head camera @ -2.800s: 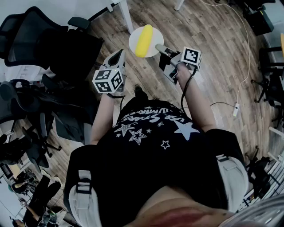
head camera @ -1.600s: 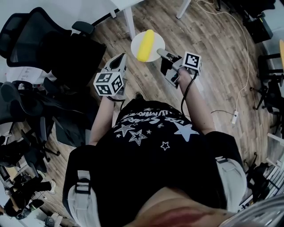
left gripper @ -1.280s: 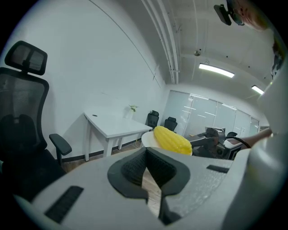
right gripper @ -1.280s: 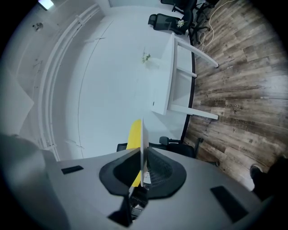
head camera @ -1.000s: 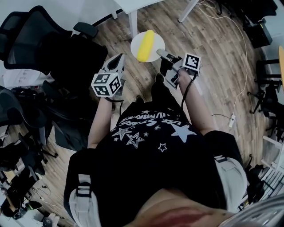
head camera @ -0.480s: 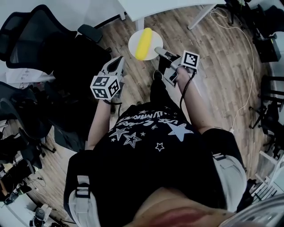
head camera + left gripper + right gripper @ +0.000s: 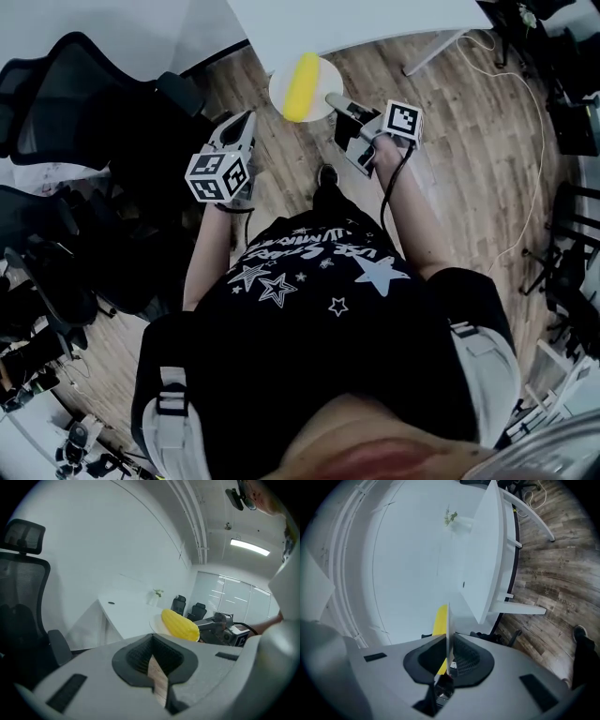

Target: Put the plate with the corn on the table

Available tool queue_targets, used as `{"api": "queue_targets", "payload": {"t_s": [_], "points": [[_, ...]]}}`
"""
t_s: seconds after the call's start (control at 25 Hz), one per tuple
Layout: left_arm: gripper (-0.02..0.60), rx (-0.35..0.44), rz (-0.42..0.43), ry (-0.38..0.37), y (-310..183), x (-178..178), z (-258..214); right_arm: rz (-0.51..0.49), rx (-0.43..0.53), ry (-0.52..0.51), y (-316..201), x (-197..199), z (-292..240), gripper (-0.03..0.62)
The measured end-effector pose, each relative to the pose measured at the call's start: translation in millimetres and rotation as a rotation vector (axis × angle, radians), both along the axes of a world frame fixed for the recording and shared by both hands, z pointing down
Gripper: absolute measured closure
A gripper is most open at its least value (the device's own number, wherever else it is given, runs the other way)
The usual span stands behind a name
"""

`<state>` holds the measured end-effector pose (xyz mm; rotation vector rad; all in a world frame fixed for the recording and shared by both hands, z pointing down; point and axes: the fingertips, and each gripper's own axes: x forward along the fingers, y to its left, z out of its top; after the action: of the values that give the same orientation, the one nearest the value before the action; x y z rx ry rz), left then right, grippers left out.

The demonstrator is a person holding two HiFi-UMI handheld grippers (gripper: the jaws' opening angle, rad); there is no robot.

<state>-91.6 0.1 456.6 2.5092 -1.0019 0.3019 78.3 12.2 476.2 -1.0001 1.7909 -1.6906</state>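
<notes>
A white plate (image 7: 281, 80) carrying a yellow corn cob (image 7: 302, 86) hangs in the air over the wood floor, just short of the white table's edge (image 7: 356, 21). My right gripper (image 7: 333, 100) is shut on the plate's right rim. In the right gripper view the plate (image 7: 448, 625) stands edge-on between the jaws of that gripper (image 7: 448, 666), with the corn (image 7: 439, 618) to its left and the table (image 7: 487, 550) ahead. My left gripper (image 7: 244, 122) is shut and empty, left of the plate. From the left gripper view the corn (image 7: 180, 624) and right gripper (image 7: 220, 631) lie ahead.
Black office chairs (image 7: 84, 112) crowd the left side. A white cable (image 7: 530, 178) runs across the wood floor at the right. A table leg (image 7: 436, 52) slants down under the tabletop. A small vase with a plant (image 7: 457, 520) stands far along the table.
The person has walked toward the white table, which has come well into view at the top. The right gripper has kept hold of the plate throughout; the left has stayed shut beside it.
</notes>
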Motion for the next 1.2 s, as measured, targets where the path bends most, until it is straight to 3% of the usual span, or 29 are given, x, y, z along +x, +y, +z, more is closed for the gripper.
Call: {"api": "queue_targets", "payload": {"t_s": [0.44, 0.88, 1.2], "points": [[0.577, -0.003, -0.096, -0.017, -75.4, 73.7, 7.5, -0.072, -0.011, -0.015, -84.3, 77.8, 15.2, 0.563], [0.577, -0.038, -0.196, -0.036, -116.9, 66.9, 13.5, -0.125, -0.031, -0.043, -142.3, 87.3, 23.9, 0.563], [0.577, -0.059, -0.161, -0.017, -137.6, 77.8, 34.0, -0.112, -0.038, -0.034, -155.4, 90.8, 38.4, 0.563]]}}
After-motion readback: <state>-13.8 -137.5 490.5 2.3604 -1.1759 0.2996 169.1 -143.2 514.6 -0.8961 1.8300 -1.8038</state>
